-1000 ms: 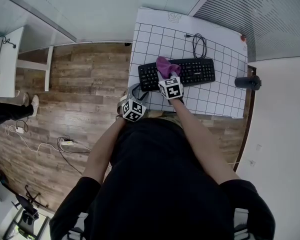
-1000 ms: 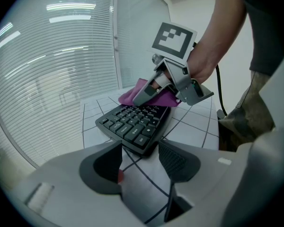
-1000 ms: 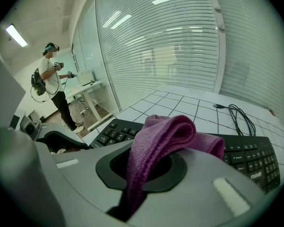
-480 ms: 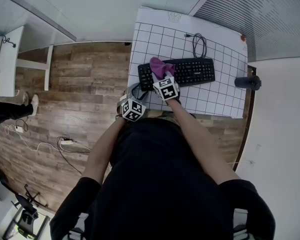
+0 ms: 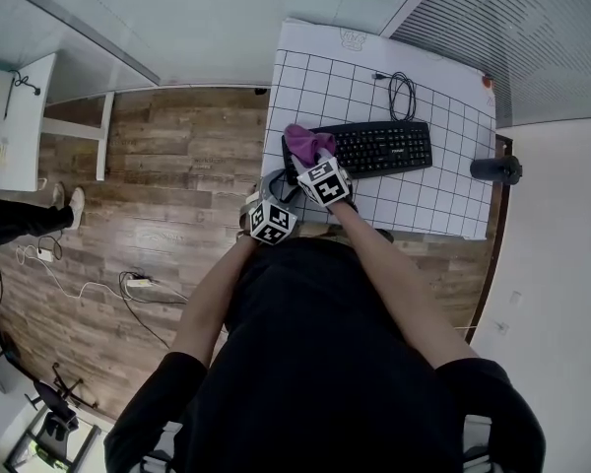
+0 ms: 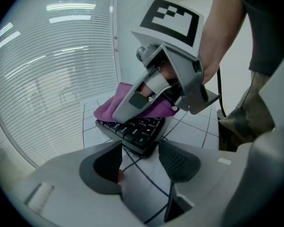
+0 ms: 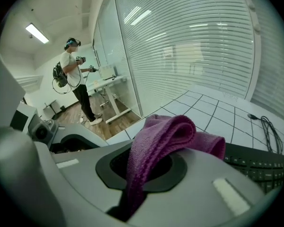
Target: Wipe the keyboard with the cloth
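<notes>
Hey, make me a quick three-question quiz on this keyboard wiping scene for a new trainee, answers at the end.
1. True or false: the left gripper holds the cloth.
2. Which part of the keyboard does the cloth cover, seen from the head view? A) left end B) middle C) right end
3. Short answer: what lies on the grid mat beyond the keyboard?

Key:
1. False. The right gripper holds it, and the left jaws are open and empty.
2. A
3. A coiled black cable.

The cloth (image 5: 303, 144) is purple, the keyboard (image 5: 384, 148) black, the table (image 5: 443, 195) white with seemingly black gridlines.
</notes>
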`<state>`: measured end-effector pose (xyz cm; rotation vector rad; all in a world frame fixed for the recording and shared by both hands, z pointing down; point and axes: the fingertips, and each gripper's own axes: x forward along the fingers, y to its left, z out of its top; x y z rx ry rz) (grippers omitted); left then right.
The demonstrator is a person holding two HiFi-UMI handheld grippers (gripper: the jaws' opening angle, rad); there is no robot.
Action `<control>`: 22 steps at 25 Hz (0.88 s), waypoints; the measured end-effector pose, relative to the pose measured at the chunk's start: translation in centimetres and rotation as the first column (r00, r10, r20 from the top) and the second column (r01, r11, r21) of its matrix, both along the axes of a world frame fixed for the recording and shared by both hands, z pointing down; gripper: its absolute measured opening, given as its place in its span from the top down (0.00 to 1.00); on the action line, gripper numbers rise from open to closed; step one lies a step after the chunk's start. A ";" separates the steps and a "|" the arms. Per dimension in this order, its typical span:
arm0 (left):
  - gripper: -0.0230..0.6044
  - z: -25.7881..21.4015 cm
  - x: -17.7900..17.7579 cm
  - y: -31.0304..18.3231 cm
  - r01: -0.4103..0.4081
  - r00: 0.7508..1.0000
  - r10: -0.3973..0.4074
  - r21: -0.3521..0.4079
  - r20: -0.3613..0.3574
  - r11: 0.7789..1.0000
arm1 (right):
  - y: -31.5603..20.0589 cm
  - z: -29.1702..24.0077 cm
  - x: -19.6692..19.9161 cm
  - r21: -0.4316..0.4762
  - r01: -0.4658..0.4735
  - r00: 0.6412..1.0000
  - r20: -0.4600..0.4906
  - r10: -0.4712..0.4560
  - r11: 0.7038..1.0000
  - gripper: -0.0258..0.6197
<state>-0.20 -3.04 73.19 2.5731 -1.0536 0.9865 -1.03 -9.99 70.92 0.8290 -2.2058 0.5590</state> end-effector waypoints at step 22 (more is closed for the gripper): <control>0.62 -0.1 -0.3 -0.1 0.003 1.000 -0.003 -0.009 0.002 1.000 | -2.0 -7.1 -3.0 -0.120 -0.024 0.876 0.475 0.079 0.992 0.89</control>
